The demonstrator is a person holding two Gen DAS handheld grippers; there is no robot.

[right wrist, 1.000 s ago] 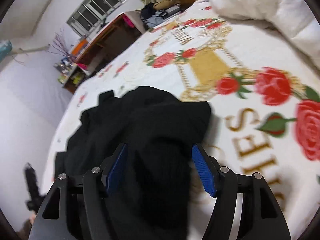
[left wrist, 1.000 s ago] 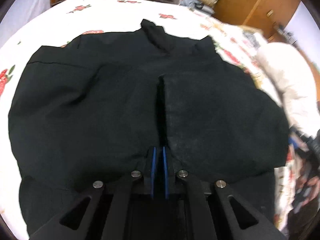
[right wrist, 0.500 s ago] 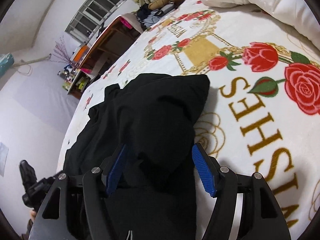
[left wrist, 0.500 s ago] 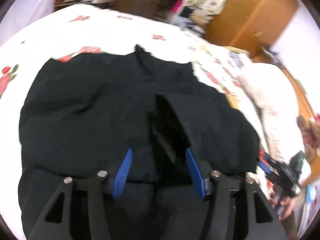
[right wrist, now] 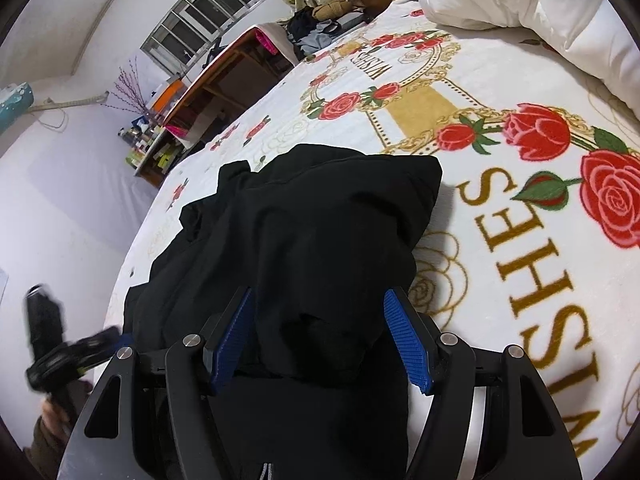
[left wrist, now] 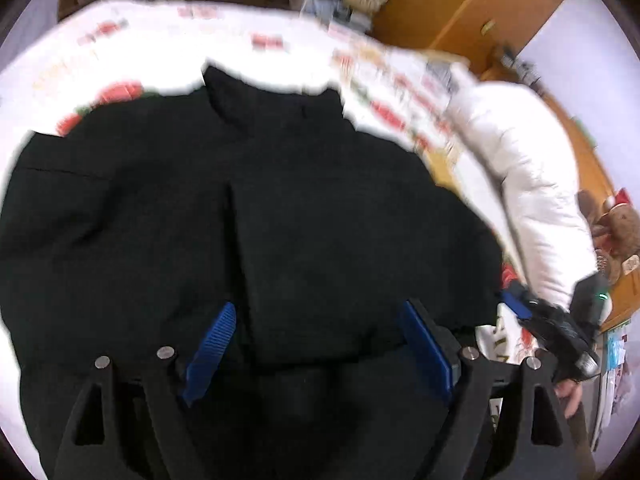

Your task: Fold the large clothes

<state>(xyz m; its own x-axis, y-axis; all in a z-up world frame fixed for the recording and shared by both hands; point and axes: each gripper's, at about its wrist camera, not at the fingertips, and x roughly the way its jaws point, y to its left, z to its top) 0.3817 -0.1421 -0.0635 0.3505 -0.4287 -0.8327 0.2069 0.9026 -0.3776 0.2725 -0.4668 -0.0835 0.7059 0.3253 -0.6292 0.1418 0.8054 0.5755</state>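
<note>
A large black garment (left wrist: 280, 200) lies partly folded on a white bedspread with red roses (right wrist: 500, 208). A folded panel lies over its middle. My left gripper (left wrist: 316, 344) is open, its blue pads wide apart above the garment's near edge, holding nothing. My right gripper (right wrist: 324, 340) is open too, its blue pads either side of a fold of the same garment (right wrist: 304, 240) without gripping it. The right gripper also shows at the right edge of the left wrist view (left wrist: 548, 328), and the left gripper at the left edge of the right wrist view (right wrist: 60, 352).
A white duvet (left wrist: 520, 184) is bunched on the bed to the right of the garment; it also shows in the right wrist view (right wrist: 540, 8). A wooden wardrobe (left wrist: 460, 12) and a cluttered desk (right wrist: 224, 80) stand beyond the bed.
My left gripper was shut on the garment's edge a second ago; it has opened wide and let the cloth drop. The right gripper stayed open and drew back a little.
</note>
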